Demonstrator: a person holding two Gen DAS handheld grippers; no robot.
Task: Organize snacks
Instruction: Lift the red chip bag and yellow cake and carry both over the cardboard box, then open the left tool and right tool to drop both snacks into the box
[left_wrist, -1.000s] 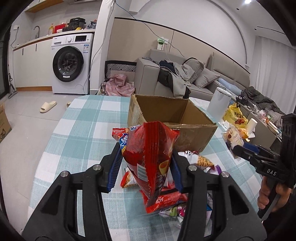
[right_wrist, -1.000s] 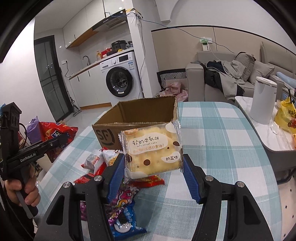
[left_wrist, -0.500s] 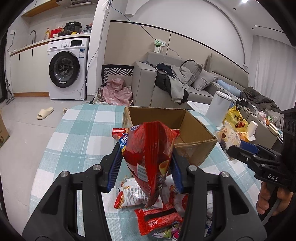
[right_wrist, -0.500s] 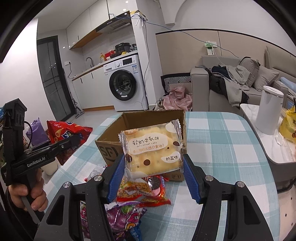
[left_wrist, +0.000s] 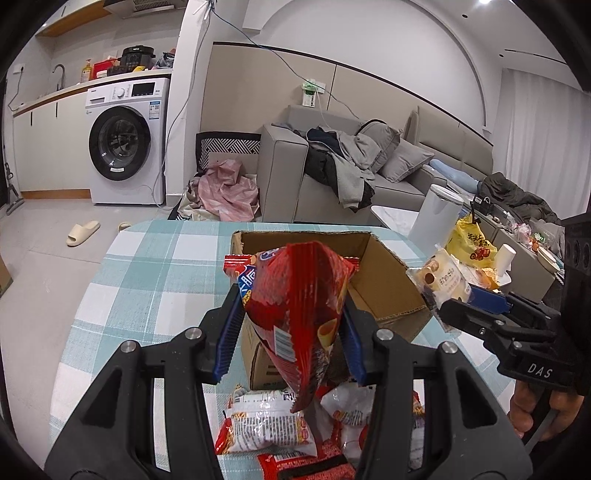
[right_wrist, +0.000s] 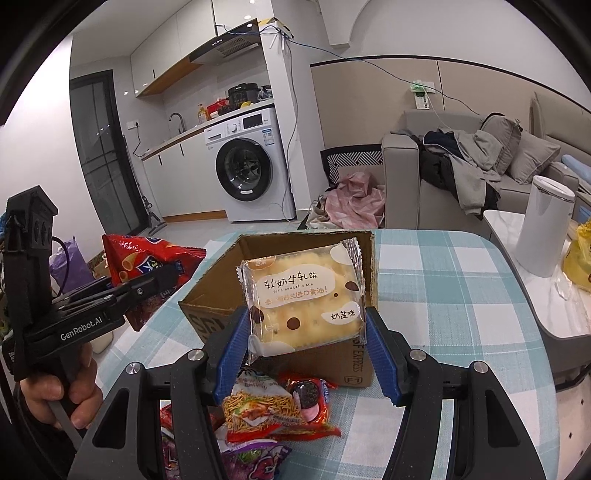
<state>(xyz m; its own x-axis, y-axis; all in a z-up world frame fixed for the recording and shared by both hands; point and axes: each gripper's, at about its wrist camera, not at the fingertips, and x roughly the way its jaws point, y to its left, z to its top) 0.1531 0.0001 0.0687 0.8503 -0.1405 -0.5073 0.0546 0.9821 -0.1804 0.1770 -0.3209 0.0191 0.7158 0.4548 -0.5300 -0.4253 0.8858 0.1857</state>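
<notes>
Left claw (left_wrist: 290, 321) grips red chip bag (left_wrist: 295, 310), right claw (right_wrist: 306, 332) grips nougat cake pack (right_wrist: 303, 299); both held just near of cardboard box (left_wrist: 384, 280). Visible box interior bare. Snack pile (right_wrist: 273, 413) on near table (right_wrist: 443, 295) left to sort.

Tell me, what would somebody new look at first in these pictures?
Probably the big red chip bag, pinched upright in the left gripper, and the yellow cake packet held in the right gripper. Both hang in front of the open cardboard box on the checked table.
</notes>
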